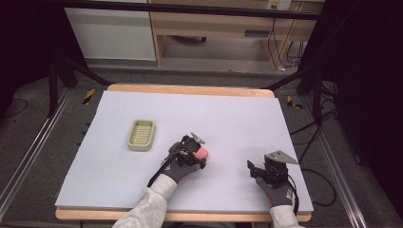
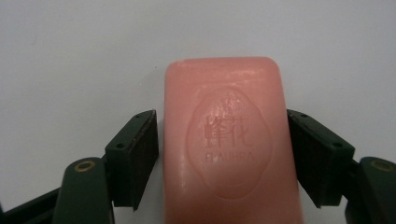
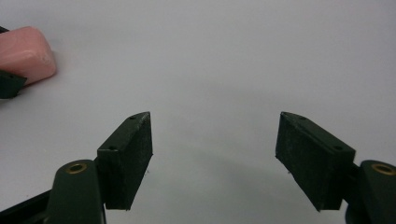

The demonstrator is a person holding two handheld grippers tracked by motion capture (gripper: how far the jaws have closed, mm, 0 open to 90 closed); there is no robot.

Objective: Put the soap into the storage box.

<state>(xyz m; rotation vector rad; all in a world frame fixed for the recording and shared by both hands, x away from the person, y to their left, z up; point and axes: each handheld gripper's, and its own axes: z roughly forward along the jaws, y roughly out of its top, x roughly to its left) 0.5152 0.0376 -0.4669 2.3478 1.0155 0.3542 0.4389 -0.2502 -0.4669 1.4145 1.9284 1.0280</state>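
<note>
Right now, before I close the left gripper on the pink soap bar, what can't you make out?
- Pink soap bar: near end cut off by the left gripper view's bottom edge.
- Left gripper: in the high view, its body hides the jaw contact.
- Pale green ridged soap dish: too small to tell its contents.

Left hand-held gripper nearly closed; right hand-held gripper spread wide.

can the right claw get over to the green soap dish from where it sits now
Probably not directly. The right claw, open and holding nothing, sits at the table's near right; the green soap dish lies far left, and the left claw, with the pink soap between its jaws, sits between them.
</note>
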